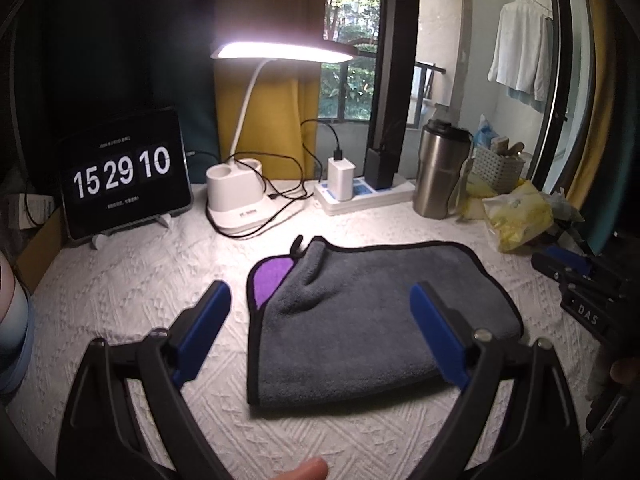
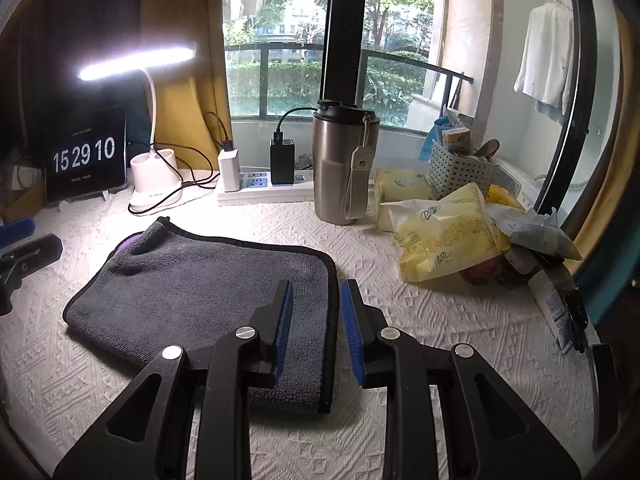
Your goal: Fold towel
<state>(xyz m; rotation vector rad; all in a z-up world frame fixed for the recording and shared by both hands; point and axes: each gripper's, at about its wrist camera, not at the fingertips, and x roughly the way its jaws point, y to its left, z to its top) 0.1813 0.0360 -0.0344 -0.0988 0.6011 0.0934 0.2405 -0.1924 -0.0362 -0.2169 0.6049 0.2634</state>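
Fingers of my left gripper (image 1: 320, 308) stand spread wide and pinch nothing; one towel (image 1: 372, 320), grey with a purple underside peeking at its far left corner, lies folded on the counter (image 1: 140, 280) just ahead, its long axis running left to right across my view.

From the right wrist, my right gripper (image 2: 317, 308) has its fingers nearly together but gapped, empty, straddling the towel's black right hem (image 2: 332, 300). I judge this hand nearer. One towel, two grippers.
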